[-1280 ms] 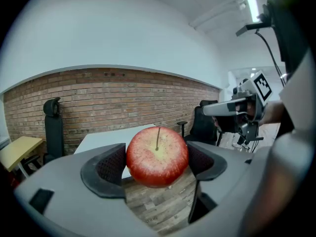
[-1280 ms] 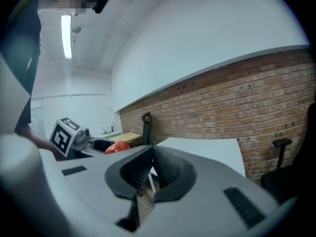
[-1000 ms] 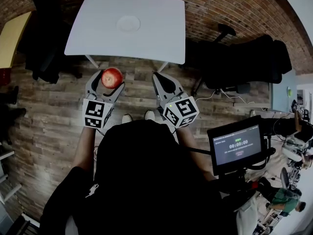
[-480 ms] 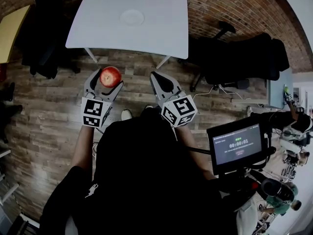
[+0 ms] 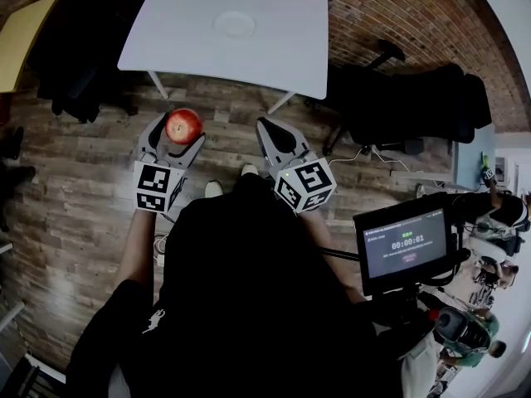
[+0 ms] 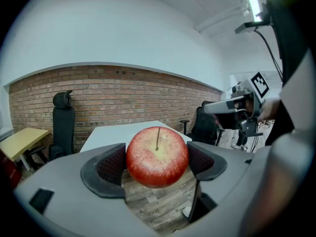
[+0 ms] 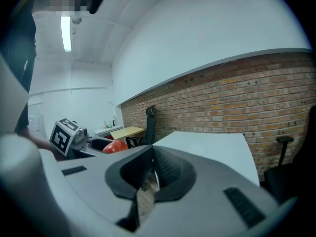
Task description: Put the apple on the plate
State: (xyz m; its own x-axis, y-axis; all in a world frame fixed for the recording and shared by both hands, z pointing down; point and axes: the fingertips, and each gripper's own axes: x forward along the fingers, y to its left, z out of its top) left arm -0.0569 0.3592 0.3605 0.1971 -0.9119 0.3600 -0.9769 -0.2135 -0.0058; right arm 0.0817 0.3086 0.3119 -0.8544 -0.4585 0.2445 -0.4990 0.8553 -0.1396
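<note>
Nearest in the head view is the person's dark-clad upper body, with a small monitor (image 5: 406, 247) on a stand at the right. Just beyond, both grippers are held out over the wooden floor (image 5: 83, 189), level with each other and a little apart.

The left gripper (image 5: 177, 133) has its jaws clamped on the apple (image 5: 184, 126), one dark pad pressed against each side of it. In the left gripper view the apple (image 6: 157, 157) sits squarely between the pads, in the air above the floor. It is round, with no clear long axis; its stem end faces up and a little back toward the camera, and the thin stem stands nearly upright.

The right gripper (image 5: 270, 129) holds nothing. In its own view the jaws are brought together, the pads meeting at the tips with only a thin slit below them.

Farther off stands a white table (image 5: 282, 48), short of which both grippers are held. The plate (image 5: 235, 25), white and round, lies on the table's far half, well apart from the apple. A black chair (image 5: 415, 98) stands to the table's right, and a brick wall runs behind.
</note>
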